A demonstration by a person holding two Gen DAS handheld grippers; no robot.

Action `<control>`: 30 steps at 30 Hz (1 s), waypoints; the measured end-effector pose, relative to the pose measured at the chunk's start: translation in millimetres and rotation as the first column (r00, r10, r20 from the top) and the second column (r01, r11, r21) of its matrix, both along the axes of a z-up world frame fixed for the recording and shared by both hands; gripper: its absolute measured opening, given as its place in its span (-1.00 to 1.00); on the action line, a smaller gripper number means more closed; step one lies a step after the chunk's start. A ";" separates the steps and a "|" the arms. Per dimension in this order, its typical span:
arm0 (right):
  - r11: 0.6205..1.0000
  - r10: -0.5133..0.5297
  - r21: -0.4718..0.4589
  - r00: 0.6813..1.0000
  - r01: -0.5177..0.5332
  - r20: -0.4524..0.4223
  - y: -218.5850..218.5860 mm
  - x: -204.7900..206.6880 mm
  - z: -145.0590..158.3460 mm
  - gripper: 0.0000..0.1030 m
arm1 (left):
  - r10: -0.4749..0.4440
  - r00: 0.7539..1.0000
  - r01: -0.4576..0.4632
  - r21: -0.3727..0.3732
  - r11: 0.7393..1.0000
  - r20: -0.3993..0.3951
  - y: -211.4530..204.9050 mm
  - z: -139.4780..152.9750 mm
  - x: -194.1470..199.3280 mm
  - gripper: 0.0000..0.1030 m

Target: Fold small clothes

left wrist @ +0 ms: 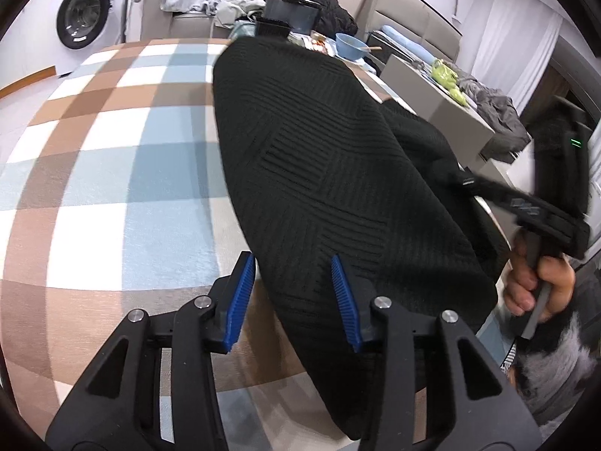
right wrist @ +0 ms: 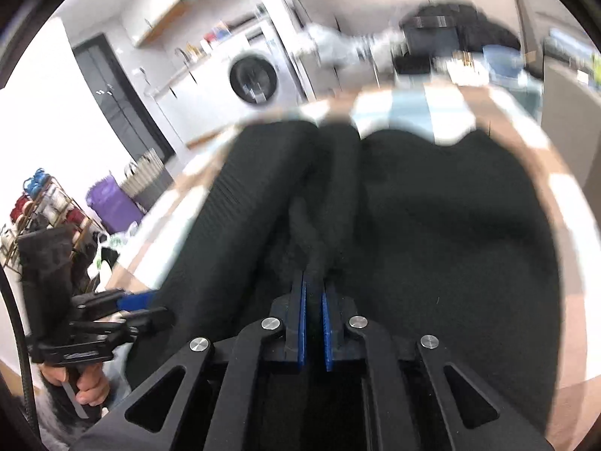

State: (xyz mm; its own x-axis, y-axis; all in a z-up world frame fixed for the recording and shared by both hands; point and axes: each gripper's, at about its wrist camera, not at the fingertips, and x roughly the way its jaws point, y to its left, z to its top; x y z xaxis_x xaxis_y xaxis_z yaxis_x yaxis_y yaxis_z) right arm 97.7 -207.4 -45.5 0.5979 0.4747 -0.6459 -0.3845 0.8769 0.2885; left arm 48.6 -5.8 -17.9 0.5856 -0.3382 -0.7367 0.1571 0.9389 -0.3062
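Black garment point(right wrist: 432, 225) blurred, cut off below

Left wrist view faces down-forward, close over black knit garment point(left wrist: 338, 173), right wrist view closer, both sharing it

White washing machine point(left wrist: 84, 11) beside grey sofa point(left wrist: 188, 18), white curtains point(left wrist: 526, 37)

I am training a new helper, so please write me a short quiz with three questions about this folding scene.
1. True or false: the right gripper is closed on the black knit garment.
2. Which gripper has open fingers? A: left gripper. B: right.
3. What covers the table under the garment?

Key:
1. True; a fold of the cloth is pinched between its fingers.
2. A; its fingers straddle the garment's near edge without pressing it.
3. A checked cloth in brown, blue and white.
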 end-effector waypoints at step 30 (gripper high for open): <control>0.960 -0.269 -0.109 0.959 0.259 -0.089 -94.2 0.1 -20.5 0.06 | 0.019 1.000 -0.018 -0.036 0.999 0.013 -33.0 -15.1 38.4 -0.41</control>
